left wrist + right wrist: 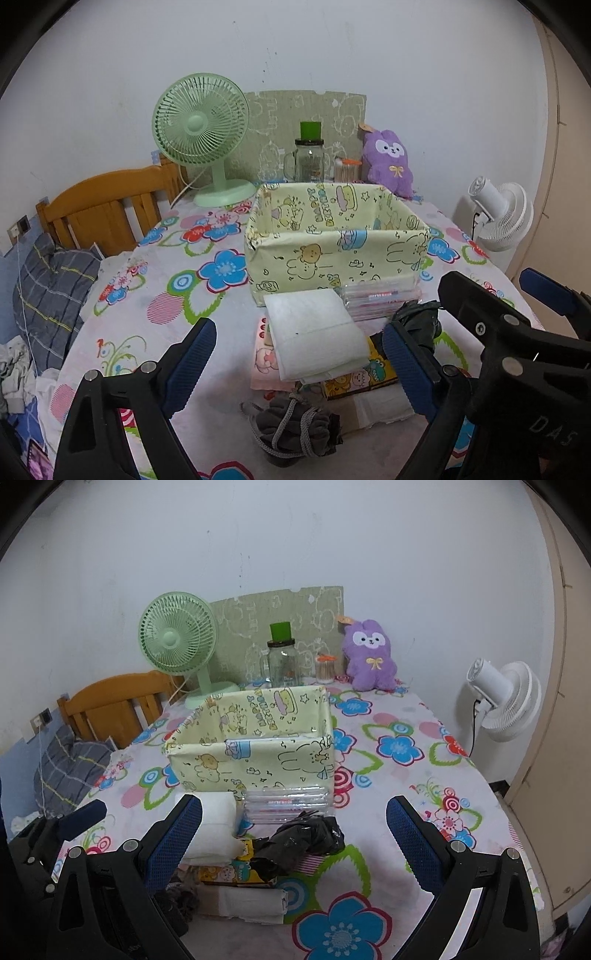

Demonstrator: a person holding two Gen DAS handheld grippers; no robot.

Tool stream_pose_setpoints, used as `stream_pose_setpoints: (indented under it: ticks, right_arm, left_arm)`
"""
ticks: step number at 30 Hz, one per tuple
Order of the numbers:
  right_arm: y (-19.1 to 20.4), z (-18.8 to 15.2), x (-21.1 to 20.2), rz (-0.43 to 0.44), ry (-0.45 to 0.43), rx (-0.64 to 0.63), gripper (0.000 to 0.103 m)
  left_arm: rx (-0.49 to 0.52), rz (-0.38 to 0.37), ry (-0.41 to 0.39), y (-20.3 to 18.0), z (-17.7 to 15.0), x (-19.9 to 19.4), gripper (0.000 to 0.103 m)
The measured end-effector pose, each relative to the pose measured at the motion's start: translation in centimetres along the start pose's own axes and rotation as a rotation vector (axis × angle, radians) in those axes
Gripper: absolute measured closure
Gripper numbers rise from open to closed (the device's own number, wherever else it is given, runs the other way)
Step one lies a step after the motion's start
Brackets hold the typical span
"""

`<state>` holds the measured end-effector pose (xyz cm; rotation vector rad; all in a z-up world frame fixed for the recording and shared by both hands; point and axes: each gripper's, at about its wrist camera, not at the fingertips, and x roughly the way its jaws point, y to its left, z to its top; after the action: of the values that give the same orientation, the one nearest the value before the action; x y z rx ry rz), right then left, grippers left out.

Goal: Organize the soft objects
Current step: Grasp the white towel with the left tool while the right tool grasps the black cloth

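A pile of soft things lies in front of an empty pale-yellow cartoon fabric box (332,254) (255,753). The pile holds a folded white pad (314,336) (218,823), a clear packet of tissues (380,295) (288,801), a crumpled black bag (417,317) (306,838), a pink cloth (264,365), a yellow cartoon pack (354,380) and a grey drawstring pouch (295,428). My left gripper (299,363) hangs open above the white pad, touching nothing. The right gripper (295,842) is open above the black bag, its pads clear of it.
At the back of the flowered tablecloth (399,746) stand a green fan (201,136), a glass jar (308,158), a small tub of sticks (327,670) and a purple plush (391,158). A white fan (506,698) stands off the right edge. A wooden headboard (107,206) and pillow are at left.
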<state>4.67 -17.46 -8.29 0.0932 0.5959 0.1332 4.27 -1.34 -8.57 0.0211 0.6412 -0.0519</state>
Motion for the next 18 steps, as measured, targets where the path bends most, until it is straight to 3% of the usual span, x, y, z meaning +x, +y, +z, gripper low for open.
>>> stream_pose_setpoints:
  ticks: [5,18]
  right_arm:
    - [0.0,-0.4,1.4,0.007,0.038,0.015,0.003]
    - [-0.7,-1.4,6.4,-0.001,0.177,0.063,0.016]
  left_arm:
    - [0.013,0.007,0.002,-0.3,-0.5,1.1,0.011]
    - [-0.001,-0.001,0.087,0.1,-0.7,4.5,0.011]
